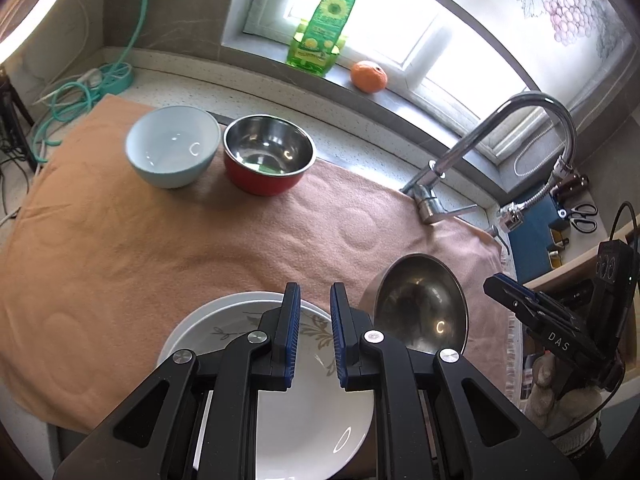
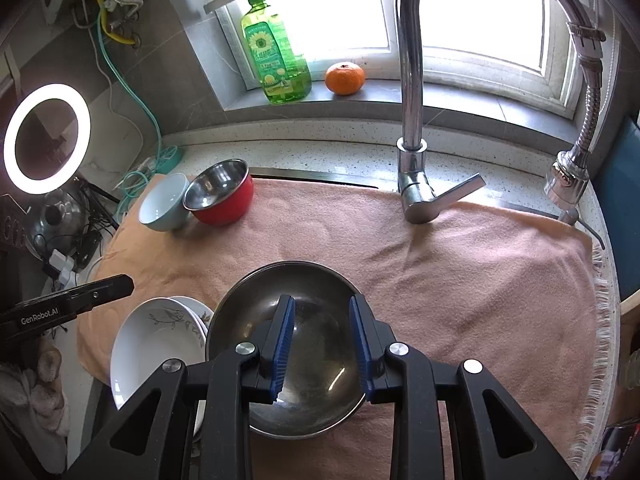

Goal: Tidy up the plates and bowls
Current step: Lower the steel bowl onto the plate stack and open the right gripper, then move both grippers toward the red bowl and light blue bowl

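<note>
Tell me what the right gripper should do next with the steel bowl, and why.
Probably lower the right gripper and close it on the steel bowl at its rim. Its jaws stand open over the bowl with nothing between them, and that bowl sits on the towel beside the plates, while the blue bowl and red bowl stand together at the far left.
</note>
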